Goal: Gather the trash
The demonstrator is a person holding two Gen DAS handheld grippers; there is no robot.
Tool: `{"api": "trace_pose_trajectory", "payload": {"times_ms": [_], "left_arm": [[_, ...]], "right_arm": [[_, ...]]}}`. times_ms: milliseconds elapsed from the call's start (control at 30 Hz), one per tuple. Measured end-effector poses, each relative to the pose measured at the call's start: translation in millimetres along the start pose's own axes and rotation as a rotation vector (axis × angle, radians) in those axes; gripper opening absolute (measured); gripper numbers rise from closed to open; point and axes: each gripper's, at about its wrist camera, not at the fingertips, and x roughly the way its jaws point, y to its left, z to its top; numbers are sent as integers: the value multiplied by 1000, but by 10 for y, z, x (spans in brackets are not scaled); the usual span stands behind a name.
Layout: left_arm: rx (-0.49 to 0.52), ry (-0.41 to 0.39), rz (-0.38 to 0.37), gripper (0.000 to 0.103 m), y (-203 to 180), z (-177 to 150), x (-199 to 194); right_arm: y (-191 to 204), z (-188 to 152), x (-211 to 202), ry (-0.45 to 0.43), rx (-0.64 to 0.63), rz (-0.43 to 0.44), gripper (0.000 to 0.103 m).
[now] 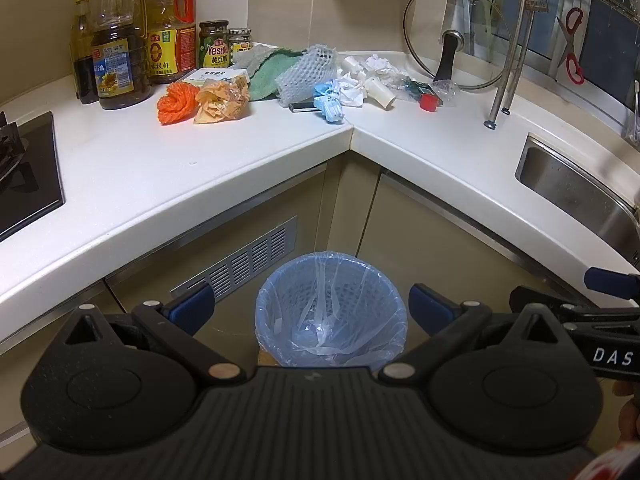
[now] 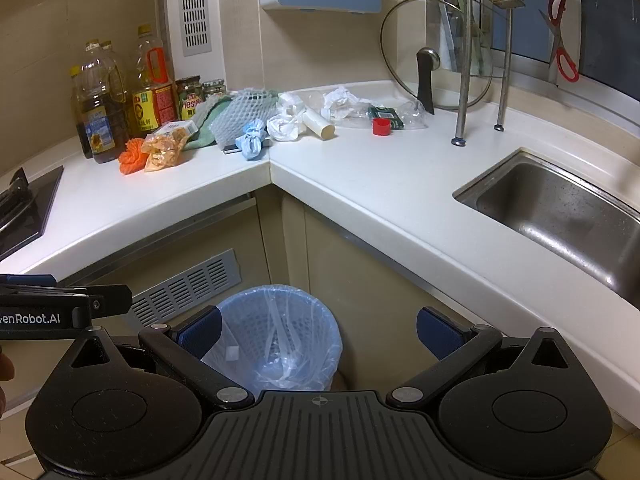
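Left gripper (image 1: 312,306) had its blue pads spread wide with nothing between them, hanging above the trash bin (image 1: 331,312). Right gripper (image 2: 318,330) was likewise released and empty, over the same bin, just beside the left one. The bin stood on the floor in the cabinet corner, lined with a clear blue bag. Trash lay on the white countertop (image 1: 168,172) beyond the bin, at the back corner: orange net (image 1: 176,103), snack bag (image 1: 220,101), white foam mesh (image 1: 306,74), blue mask (image 1: 329,99), crumpled tissues (image 1: 352,90), paper tube (image 1: 380,92), red cap (image 1: 429,102). Oil bottles (image 1: 120,52) stood left of the trash, glass lid (image 1: 454,36) and sink (image 2: 560,216) to the right of it.
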Motion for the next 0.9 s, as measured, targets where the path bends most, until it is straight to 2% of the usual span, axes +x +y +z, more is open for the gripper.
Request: {"api": "trace_pose_trajectory", "payload": {"times_ms": [900], "left_arm": [[-2, -2, -13, 102, -7, 2, -9]], "right_arm": [[-12, 1, 0, 0, 2, -10, 103]]}}
